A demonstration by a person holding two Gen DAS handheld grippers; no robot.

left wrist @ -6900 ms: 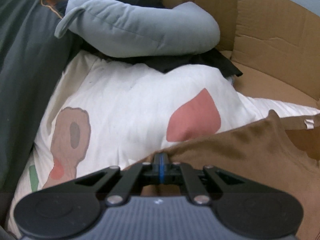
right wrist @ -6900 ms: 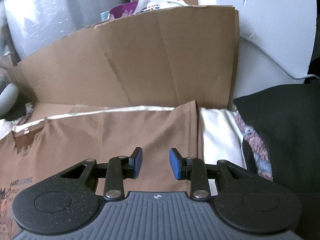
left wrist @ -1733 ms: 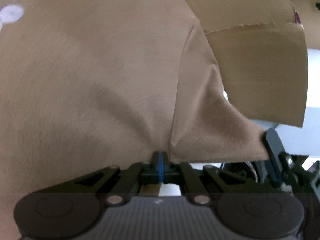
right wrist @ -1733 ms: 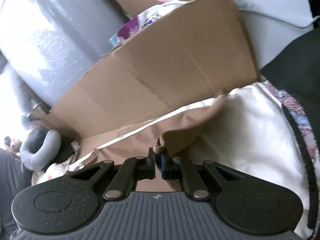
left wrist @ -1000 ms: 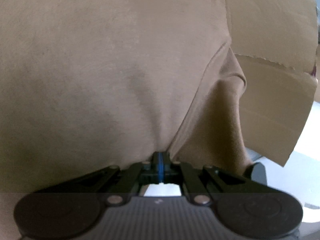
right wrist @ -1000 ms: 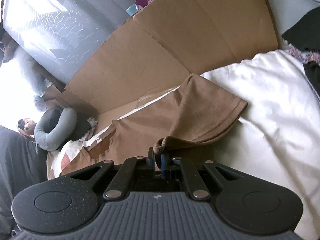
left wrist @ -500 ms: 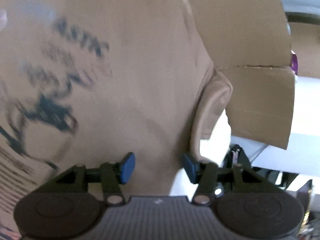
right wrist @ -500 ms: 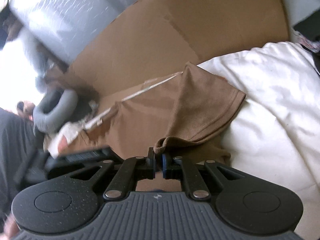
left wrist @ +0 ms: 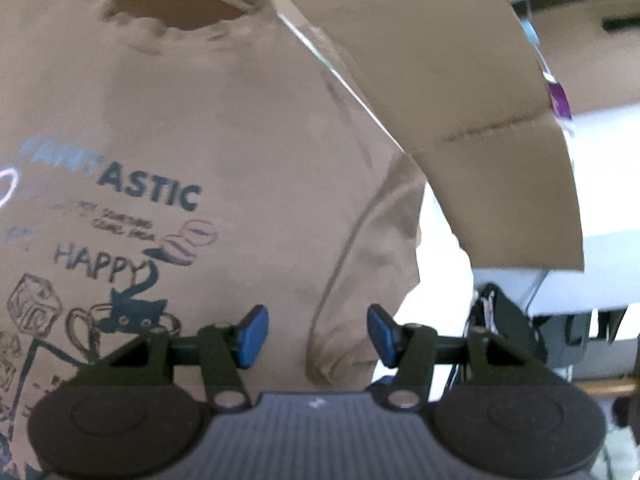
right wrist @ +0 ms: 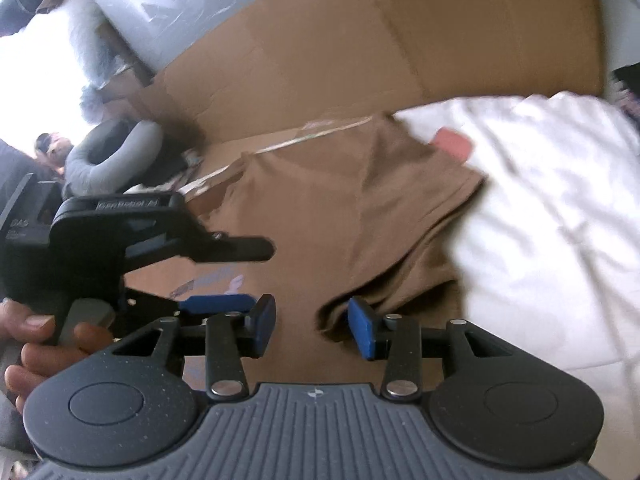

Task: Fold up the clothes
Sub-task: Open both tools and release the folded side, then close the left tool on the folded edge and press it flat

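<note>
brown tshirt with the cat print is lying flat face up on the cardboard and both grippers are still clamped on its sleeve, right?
Not quite. The brown t-shirt does lie print-up on the cardboard, but neither gripper is clamped on it. The left gripper and right gripper have both just opened, pads clear of the sleeve. Both wrist views show it.

Bright daylight, blown-out whites, motion blur, fisheye-warped edges.

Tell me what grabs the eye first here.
The brown printed T-shirt lies print-up, filling the left wrist view, with FANTASTIC and HAPPY lettering above a cat drawing. Its sleeve lies folded over the body, against white bedding. A tan cardboard sheet stands behind.
</note>
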